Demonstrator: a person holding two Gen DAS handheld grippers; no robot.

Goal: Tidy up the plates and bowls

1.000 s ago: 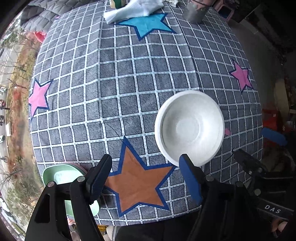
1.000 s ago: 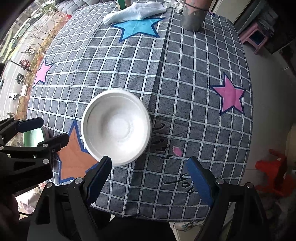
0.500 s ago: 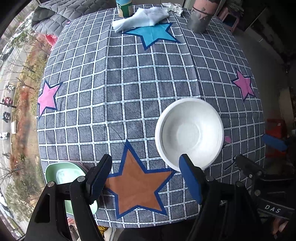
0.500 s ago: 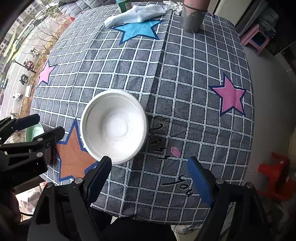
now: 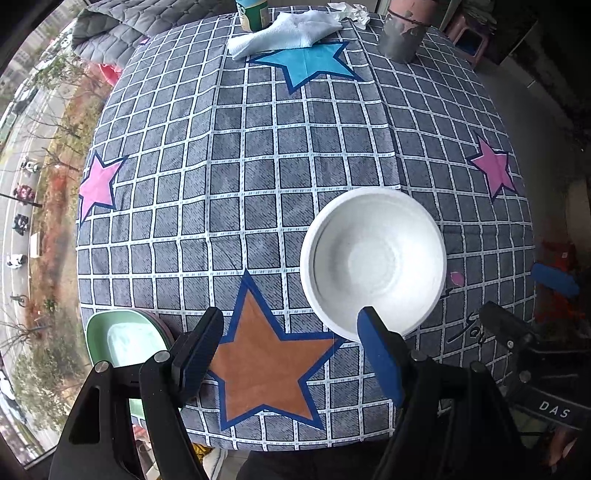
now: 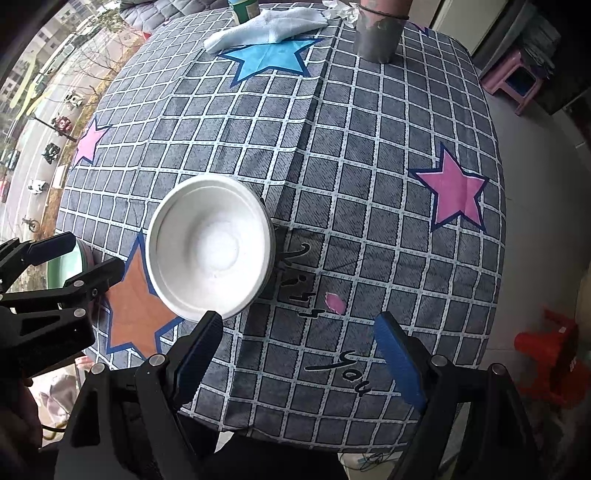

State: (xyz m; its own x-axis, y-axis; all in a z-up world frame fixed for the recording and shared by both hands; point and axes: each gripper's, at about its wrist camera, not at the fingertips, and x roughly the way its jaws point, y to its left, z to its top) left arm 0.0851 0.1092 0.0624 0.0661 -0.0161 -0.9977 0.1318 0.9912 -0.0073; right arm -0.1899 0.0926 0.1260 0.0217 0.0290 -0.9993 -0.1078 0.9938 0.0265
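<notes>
A white bowl point(image 5: 373, 258) point(image 6: 210, 247) sits upright on the checked tablecloth, near the table's front. A green dish point(image 5: 122, 339) point(image 6: 64, 266) lies at the front left corner, on top of a pinkish one, partly hidden by the left gripper. My left gripper point(image 5: 290, 345) hangs open above the orange star, with nothing between its fingers. My right gripper point(image 6: 297, 339) is open too, high over the front edge to the right of the bowl, with nothing in it. Both point down at the table.
At the far edge stand a grey pot point(image 5: 402, 35), a pale blue cloth point(image 5: 284, 33), a jar point(image 5: 253, 13) and crumpled paper point(image 5: 351, 13). A red stool point(image 6: 546, 347) and a pink stool point(image 6: 517, 79) stand on the floor to the right.
Both views have pulled back a little, showing more of the table's far edge. The bowl and the dishes have not moved, and both grippers stay open.
</notes>
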